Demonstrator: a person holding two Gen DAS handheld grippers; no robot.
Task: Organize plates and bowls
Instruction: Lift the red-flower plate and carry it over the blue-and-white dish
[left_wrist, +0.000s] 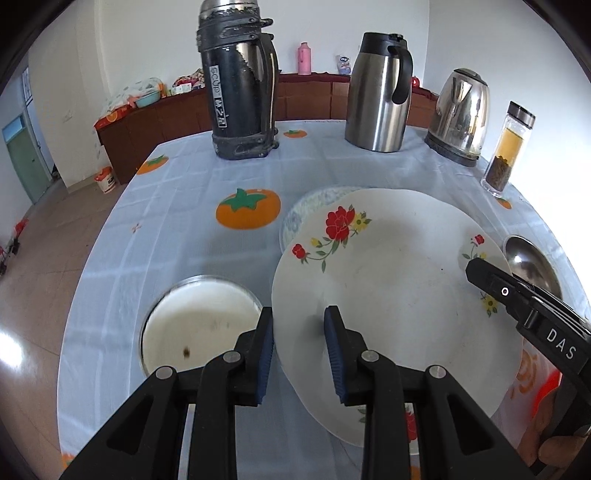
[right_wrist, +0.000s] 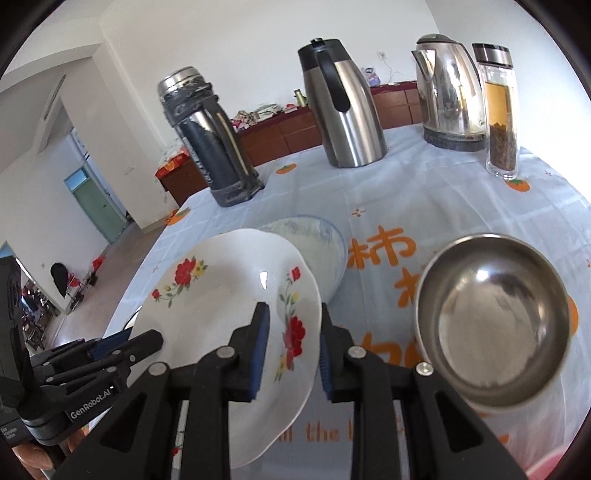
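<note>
White walls and a low brown cabinet frame a table (left_wrist: 177, 206) under a pale cloth printed with orange fruit.

Left tongs (left_wrist: 299, 350) straddle the near-left rim of the flowered plate (left_wrist: 388, 295), one blue pad outside the edge and one over the plate face, with a gap between them; they look part-open around the rim, and I cannot tell whether the pads actually press it. Right tongs (right_wrist: 293, 350) bracket the opposite rim in the same fashion, also with a visible gap. Taking the plate from both sides is probably meant to keep such a wide, thin dish level. It appears tilted, with its far edge over the blue-patterned bowl (left_wrist: 314, 206), likely the spot it is being stacked on or lifted from.

Just left of the left tongs sits a metal-rimmed white dish (left_wrist: 199, 332) with a dark speck, barely a sliver in the right view. That view shows the whole steel bowl (right_wrist: 495, 325) close beside the right tongs, only an edge of which appears from the left.

Farther back stand a black flask (left_wrist: 240, 85), a steel jug (left_wrist: 380, 92), a kettle (left_wrist: 461, 118) and a glass tea bottle (left_wrist: 509, 147).
</note>
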